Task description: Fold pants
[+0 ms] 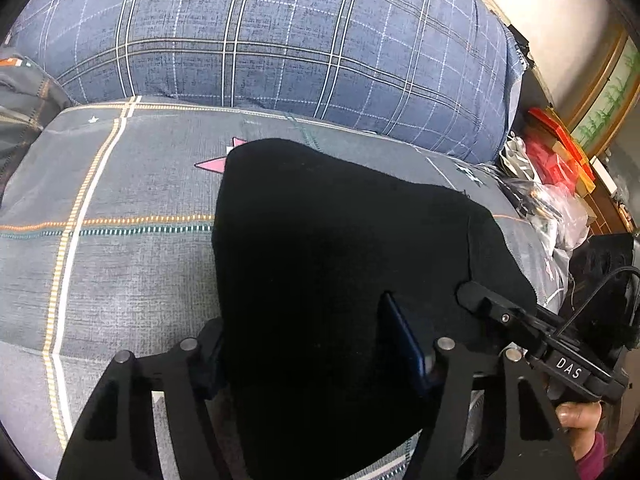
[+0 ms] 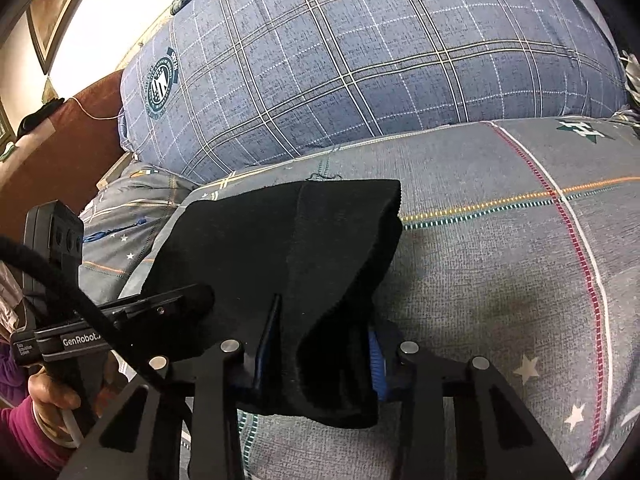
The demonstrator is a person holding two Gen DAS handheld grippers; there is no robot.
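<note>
Black pants lie folded on a grey plaid bedsheet. In the left wrist view my left gripper has its fingers wide apart, and the cloth lies between and over them; the left finger is mostly hidden by it. The other gripper reaches onto the pants' right edge there. In the right wrist view the pants drape into my right gripper, with a bunch of cloth between its blue-padded fingers. The left gripper touches the pants' left edge.
A big blue plaid pillow lies behind the pants. Plastic bags and red boxes are piled off the bed's right side. A brown headboard and framed pictures stand at the left in the right wrist view.
</note>
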